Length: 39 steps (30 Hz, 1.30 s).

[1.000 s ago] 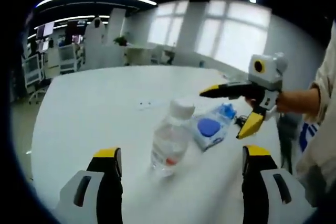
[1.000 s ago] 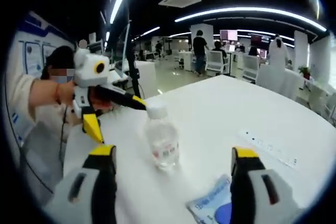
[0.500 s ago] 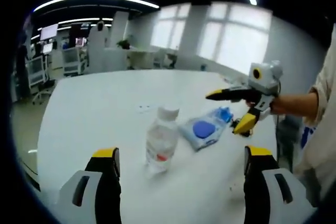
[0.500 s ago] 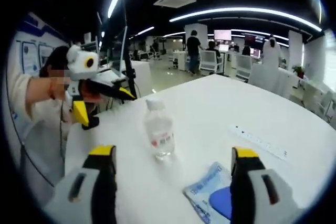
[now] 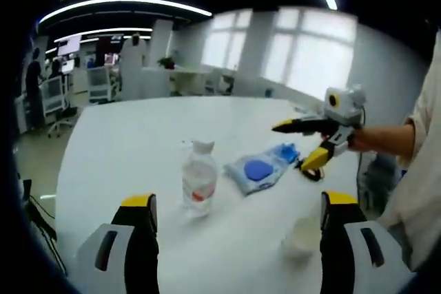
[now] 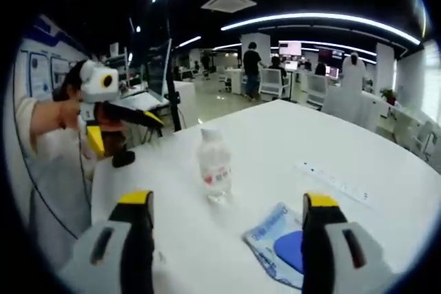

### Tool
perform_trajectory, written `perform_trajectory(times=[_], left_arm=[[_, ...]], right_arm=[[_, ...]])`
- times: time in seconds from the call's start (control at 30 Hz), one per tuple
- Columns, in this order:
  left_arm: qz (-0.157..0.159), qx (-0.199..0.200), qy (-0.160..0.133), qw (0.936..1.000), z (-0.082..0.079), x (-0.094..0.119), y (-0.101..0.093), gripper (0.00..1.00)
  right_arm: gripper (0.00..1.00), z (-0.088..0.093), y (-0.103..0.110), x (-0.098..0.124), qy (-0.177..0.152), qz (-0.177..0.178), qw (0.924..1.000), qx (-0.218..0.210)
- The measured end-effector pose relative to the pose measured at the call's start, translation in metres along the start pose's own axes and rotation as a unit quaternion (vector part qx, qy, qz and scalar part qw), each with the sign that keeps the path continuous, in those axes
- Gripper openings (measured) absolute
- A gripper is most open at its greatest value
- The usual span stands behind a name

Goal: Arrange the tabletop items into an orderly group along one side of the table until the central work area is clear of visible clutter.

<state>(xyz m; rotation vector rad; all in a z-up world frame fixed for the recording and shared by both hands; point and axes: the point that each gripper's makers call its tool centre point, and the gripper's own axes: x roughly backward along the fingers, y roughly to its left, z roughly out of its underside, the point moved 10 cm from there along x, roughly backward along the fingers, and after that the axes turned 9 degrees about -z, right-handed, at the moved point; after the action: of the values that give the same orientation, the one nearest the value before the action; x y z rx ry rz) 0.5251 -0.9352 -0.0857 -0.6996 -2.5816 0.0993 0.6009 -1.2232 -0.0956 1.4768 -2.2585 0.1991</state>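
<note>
A clear plastic bottle (image 5: 198, 178) with a white cap and a red-marked label stands upright near the middle of the white desk (image 5: 138, 135). Just beside it lies a flat blue wipes pack (image 5: 258, 169) with a darker blue oval lid. A small white cup (image 5: 302, 239) sits near the desk edge. The left claw (image 5: 234, 208) hangs spread wide with nothing between its jaws; the right claw (image 6: 227, 208) is likewise wide apart and empty, above the desk.
</note>
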Motion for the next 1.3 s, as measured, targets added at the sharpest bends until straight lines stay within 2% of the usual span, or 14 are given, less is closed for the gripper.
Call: perform_trajectory(times=[0.2,0.43,0.77,0.93,1.03,1.17,1.3], left_arm=[[-0.003,-0.002,0.003,1.0,0.008,0.014,-0.013,0.96],[-0.001,0.009,-0.001,1.0,0.017,0.026,-0.027,0.96],[-0.003,0.02,-0.001,0.9998,0.028,0.04,-0.037,0.95],[-0.005,0.026,-0.005,0.9996,0.031,0.044,-0.04,0.95],[-0.005,0.03,-0.005,0.9995,0.033,0.046,-0.041,0.94],[-0.006,0.034,-0.005,0.9994,0.036,0.047,-0.042,0.94],[-0.006,0.036,-0.004,0.9993,0.038,0.047,-0.042,0.93]], right_arm=[[0.88,0.008,0.012,0.008,0.004,-0.001,1.0,-0.006],[0.87,0.023,0.03,0.014,0.023,-0.005,0.9997,-0.01],[0.84,0.049,0.052,0.008,0.056,-0.02,0.9979,-0.026],[0.76,0.059,0.06,0.0,0.074,-0.032,0.9963,-0.029],[0.68,0.064,0.064,-0.007,0.091,-0.048,0.994,-0.038],[0.5,0.069,0.069,-0.017,0.117,-0.068,0.9902,-0.033],[0.35,0.07,0.072,-0.027,0.122,-0.085,0.9885,-0.025]])
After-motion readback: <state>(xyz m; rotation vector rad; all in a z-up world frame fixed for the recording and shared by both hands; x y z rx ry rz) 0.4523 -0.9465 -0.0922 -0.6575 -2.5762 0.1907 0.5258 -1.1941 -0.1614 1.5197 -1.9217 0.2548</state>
